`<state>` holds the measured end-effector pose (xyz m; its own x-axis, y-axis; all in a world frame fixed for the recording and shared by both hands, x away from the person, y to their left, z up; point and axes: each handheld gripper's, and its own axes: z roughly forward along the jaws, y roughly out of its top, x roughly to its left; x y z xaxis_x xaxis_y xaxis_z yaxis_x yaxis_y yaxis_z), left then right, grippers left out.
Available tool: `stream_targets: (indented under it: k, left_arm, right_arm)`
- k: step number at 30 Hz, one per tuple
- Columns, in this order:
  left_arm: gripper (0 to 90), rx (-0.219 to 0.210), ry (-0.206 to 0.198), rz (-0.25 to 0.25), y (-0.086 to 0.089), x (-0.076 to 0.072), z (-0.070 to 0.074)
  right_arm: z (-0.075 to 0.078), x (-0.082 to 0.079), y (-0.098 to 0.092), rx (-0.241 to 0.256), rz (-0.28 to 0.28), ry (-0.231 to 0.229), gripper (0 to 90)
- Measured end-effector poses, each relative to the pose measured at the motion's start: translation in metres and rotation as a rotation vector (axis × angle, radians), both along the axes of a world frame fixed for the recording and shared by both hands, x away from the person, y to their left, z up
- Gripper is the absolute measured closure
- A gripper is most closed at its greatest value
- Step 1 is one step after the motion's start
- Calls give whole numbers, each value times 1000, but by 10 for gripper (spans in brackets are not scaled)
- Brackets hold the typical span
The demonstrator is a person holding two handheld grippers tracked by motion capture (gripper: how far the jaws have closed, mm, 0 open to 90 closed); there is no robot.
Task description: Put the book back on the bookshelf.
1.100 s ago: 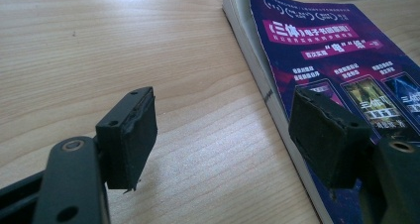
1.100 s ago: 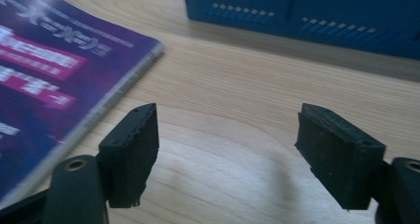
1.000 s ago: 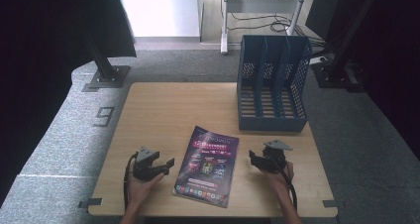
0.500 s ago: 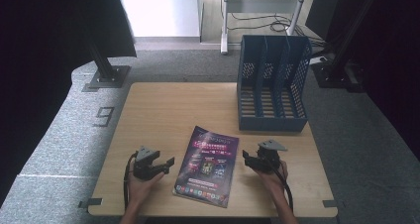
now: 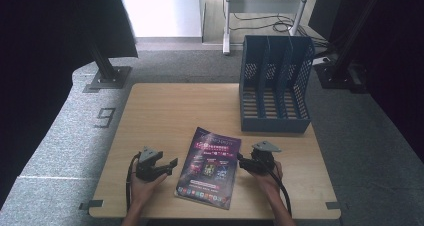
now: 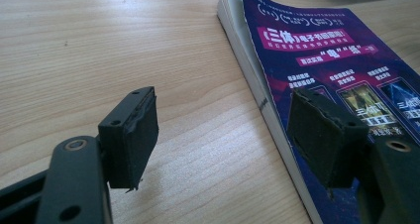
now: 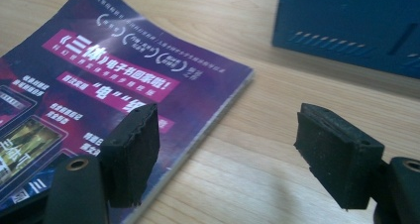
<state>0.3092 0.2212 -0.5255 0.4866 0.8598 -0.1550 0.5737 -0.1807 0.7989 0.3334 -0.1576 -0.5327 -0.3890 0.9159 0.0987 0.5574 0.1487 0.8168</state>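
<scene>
- Step in hand, as judged: approach to grasp. The magazine [image 5: 209, 167] lies flat on the counter [image 5: 165, 116], in front of the blue file rack [image 5: 274, 84], and both tools flank it.
- Left tool [image 5: 170, 164]: jaws spread wide, nothing between them; it sits just off the magazine's left edge. In the left gripper view [image 6: 225, 149] one pad overlaps the cover edge, the other is over bare wood.
- Right tool [image 5: 241, 161]: jaws likewise apart and empty, at the magazine's right edge; in the right gripper view [image 7: 228, 157] the edge runs between the pads.
- Next move calls for: getting one pad beneath the edge, since the magazine lies flush on the wood; then closing on it.
- Materials: glossy purple cover, slightly curled at the far corner; thin stacked pages. Rack is rigid perforated plastic with three upright slots. Counter is smooth pale wood grain. Pads are black, rough foam-like.
</scene>
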Motion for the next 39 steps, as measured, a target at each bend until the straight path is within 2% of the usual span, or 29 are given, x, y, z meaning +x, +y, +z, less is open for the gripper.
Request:
stream_targets:
  k: [8,13,19,22,33,39]
  left_arm:
    - [278,5,1,0,-1,-2,0]
    - [278,6,0,3,0,-4,-1]
    - [278,11,4,0,-2,-3,-2]
    - [278,12,6,-3,-2,-3,-2]
    - [271,34,21,-43,-14,0,-4]
    - [268,58,25,-77,-30,5,-5]
  right_arm:
    - [-4,6,23,-23,36,7,226]
    - [-8,11,32,-21,43,25,219]
    - [-15,15,40,-42,46,42,209]
    - [-18,18,41,-37,40,65,209]
    - [-20,19,39,2,54,86,245]
    - [-20,19,39,-4,55,85,247]
